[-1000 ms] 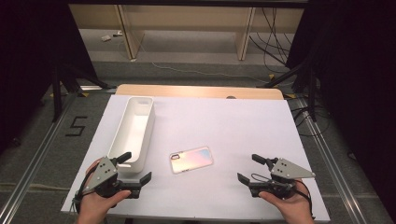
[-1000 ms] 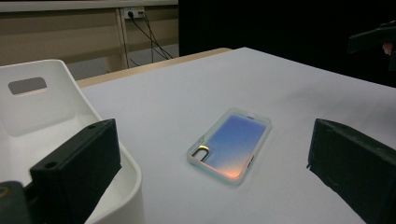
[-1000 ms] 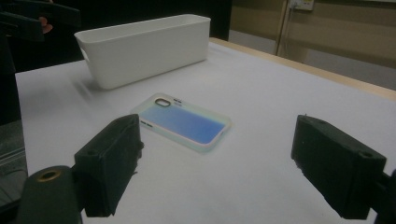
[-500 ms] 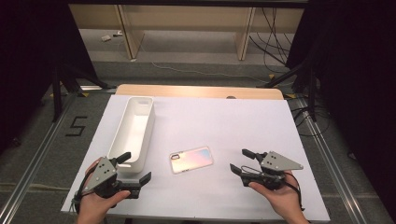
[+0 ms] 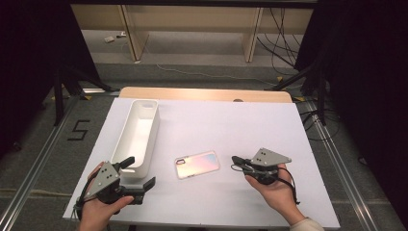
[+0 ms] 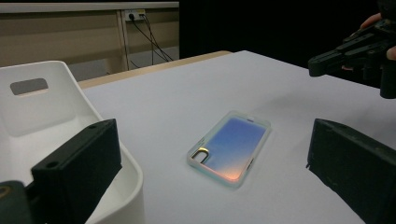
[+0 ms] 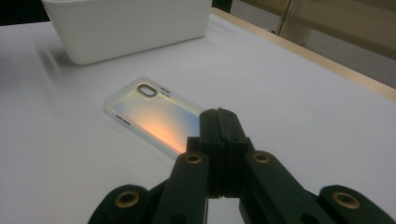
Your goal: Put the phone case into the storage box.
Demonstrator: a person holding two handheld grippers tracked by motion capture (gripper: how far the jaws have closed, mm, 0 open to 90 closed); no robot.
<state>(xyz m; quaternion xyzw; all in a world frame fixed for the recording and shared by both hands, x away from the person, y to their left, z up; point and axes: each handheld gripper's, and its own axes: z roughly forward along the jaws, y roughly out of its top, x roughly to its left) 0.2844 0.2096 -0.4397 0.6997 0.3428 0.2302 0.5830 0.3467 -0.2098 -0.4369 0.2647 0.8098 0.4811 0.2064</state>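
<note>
Phone case (image 5: 197, 164) lies flat on the white table (image 5: 250, 125), back up, camera cutout towards the bin (image 5: 137, 137), mid-front between your two hands. The bin sits well to its left, long side running away from you, nothing in it as far as the high view shows.

What changed: your right gripper (image 5: 235, 159) has slid left across the table from the front right corner, and its jaws have just been closing. Now they're clenched tight together with nothing between them; the right gripper view shows the two pads pressed flat on each other, tip just short of the case's near end. The case hasn't moved.

Your left gripper (image 5: 139, 172) kept its place by the bin's near end, jaws spread wide and empty, the case framed between them farther off in the left gripper view.

My read: shut jaws at the case's edge suggest a push or a nudge, not a pinch. To pick it up you'd have to reopen first.
</note>
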